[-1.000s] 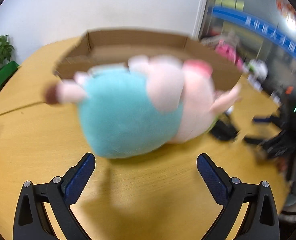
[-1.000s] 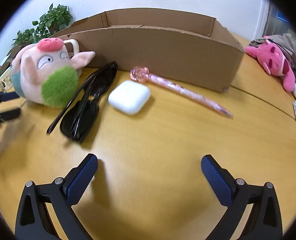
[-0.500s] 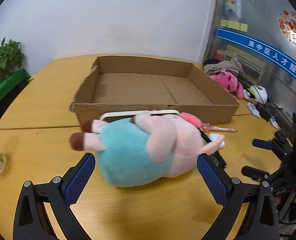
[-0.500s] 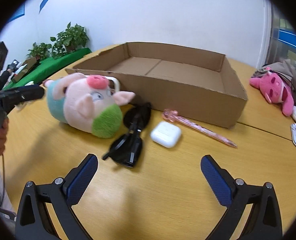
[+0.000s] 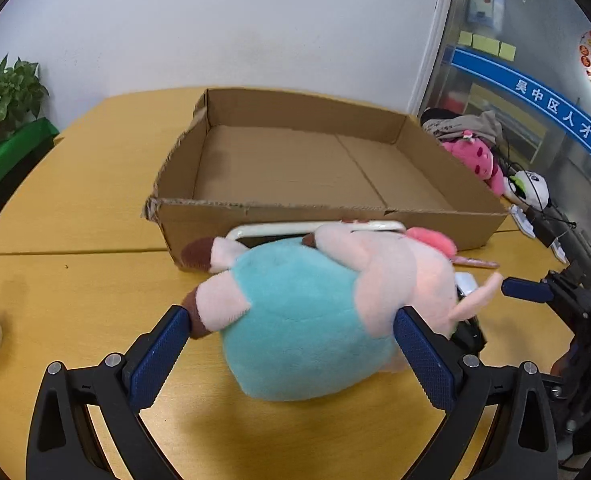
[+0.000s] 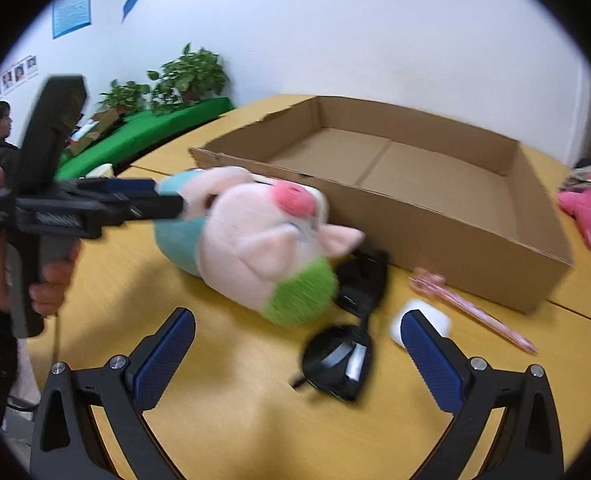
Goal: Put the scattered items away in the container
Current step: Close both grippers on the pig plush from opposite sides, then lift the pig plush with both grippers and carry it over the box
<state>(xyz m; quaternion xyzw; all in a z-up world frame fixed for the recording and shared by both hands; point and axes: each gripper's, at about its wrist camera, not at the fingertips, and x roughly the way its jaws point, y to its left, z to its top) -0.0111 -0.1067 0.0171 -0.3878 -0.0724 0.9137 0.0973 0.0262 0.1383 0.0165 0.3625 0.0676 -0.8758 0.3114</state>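
Plush pig (image 5: 307, 320) lying on table (image 5: 75, 208), sitting between pads of left gripper (image 5: 291, 344), jaws spread wide, straddling teal body. Cardboard box (image 5: 323, 168) at 12 o'clock beyond. Right gripper (image 6: 295, 340) hovering, jaws apart; sunglasses (image 6: 343, 344) lying between pads.

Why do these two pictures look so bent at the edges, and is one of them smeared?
Both views are fisheye: dark round corners, and the brown cardboard box bows outward. The left wrist view is mostly sharp, with the pink and teal plush pig slightly soft. The right wrist view is smeared by motion, most clearly on the black sunglasses and the pink pen.
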